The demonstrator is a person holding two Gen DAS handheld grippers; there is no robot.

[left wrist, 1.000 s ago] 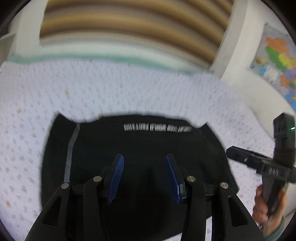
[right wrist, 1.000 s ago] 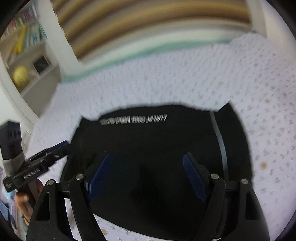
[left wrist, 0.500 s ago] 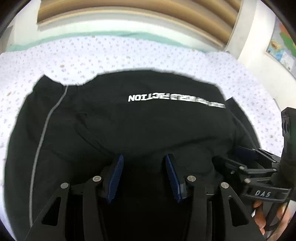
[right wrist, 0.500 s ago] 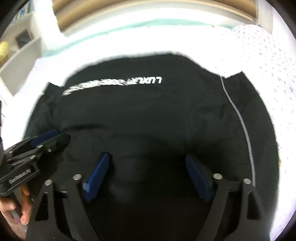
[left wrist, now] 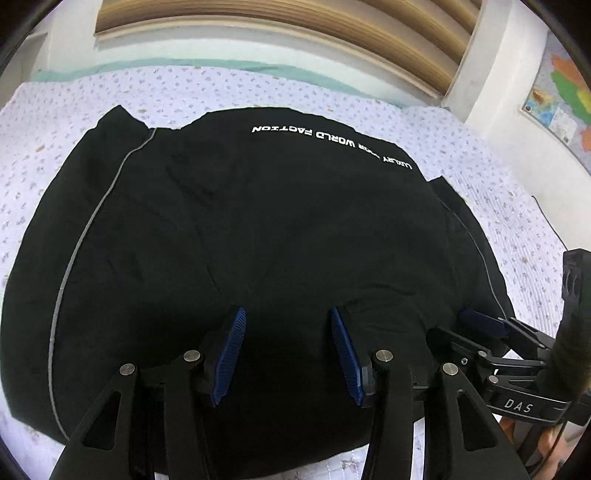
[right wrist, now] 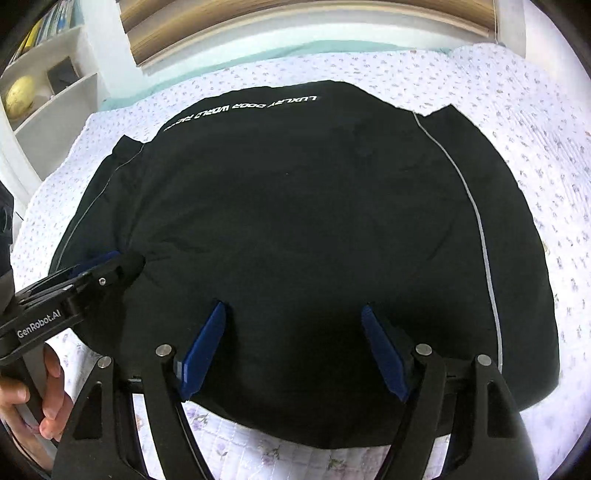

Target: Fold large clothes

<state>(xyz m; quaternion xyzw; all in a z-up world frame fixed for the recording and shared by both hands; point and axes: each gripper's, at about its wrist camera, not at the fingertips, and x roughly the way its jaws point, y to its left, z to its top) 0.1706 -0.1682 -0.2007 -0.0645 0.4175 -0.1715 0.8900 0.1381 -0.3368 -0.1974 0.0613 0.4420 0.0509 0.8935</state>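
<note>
A large black garment (left wrist: 258, 221) with white lettering and thin grey piping lies folded flat on the bed; it also fills the right wrist view (right wrist: 295, 206). My left gripper (left wrist: 288, 325) is open, low over the garment's near edge. My right gripper (right wrist: 293, 314) is open, low over the near edge to the right. The right gripper shows at the lower right of the left wrist view (left wrist: 491, 332), and the left gripper at the left of the right wrist view (right wrist: 107, 266), fingers resting on the cloth.
The bed has a white quilt with small flower print (left wrist: 480, 155). A white wall and wooden blinds (left wrist: 280, 33) stand behind it. A map (left wrist: 557, 96) hangs at the right. White shelves (right wrist: 44, 85) stand at the left of the bed.
Both grippers have come down from above and closer to the garment's near edge. The garment now fills both views. Both stay open.
</note>
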